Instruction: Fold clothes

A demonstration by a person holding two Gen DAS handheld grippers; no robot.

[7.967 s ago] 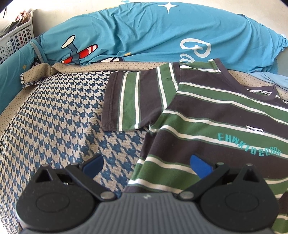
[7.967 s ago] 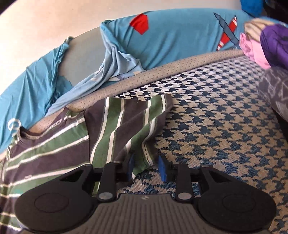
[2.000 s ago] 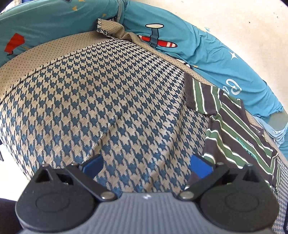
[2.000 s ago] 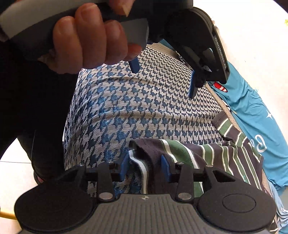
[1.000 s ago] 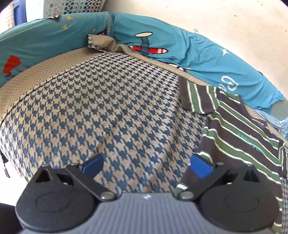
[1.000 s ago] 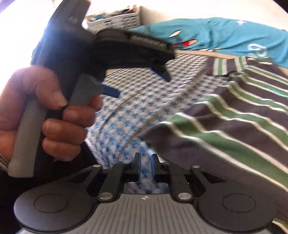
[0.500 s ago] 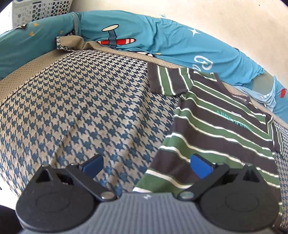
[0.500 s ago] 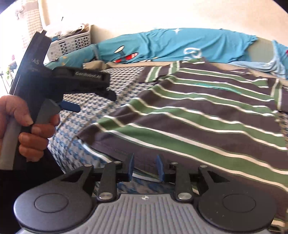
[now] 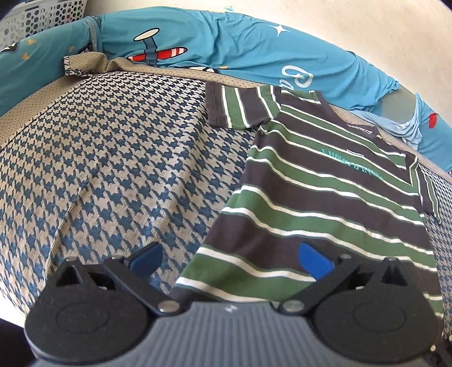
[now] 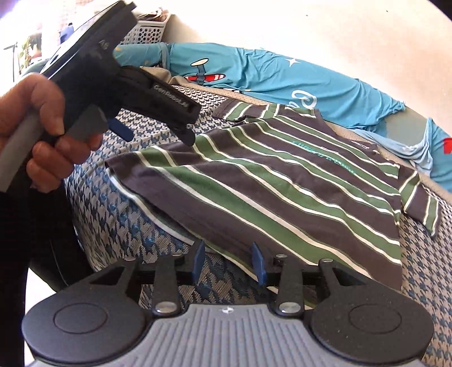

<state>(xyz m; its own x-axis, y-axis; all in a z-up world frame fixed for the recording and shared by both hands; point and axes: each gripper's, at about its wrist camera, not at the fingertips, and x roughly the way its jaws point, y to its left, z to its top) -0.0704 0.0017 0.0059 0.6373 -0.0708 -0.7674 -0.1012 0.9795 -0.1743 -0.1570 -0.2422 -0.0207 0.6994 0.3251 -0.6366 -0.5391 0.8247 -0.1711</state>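
Note:
A dark grey, green and white striped T-shirt [image 9: 325, 197] lies spread flat, front up, on the houndstooth bed cover [image 9: 113, 158]. My left gripper [image 9: 230, 261] is open wide above the shirt's lower left hem corner, and its right pad [image 9: 315, 264] hovers over the fabric. In the right wrist view a hand [image 10: 42, 135] holds that left gripper [image 10: 155, 134] above the same corner of the T-shirt [image 10: 282, 192]. My right gripper [image 10: 228, 264] is open at the near hem, and the hem edge lies just past its fingertips.
Blue bedding with an aeroplane print [image 9: 226, 48] is bunched along the back wall. A white perforated basket [image 9: 42, 17] stands at the far left. The bed's edge [image 10: 93, 231] drops off on the near left beside the person's dark clothing.
My right gripper, shut on the hem one second ago, has opened and the shirt now lies flat. My left gripper has swung right, over the lower left corner.

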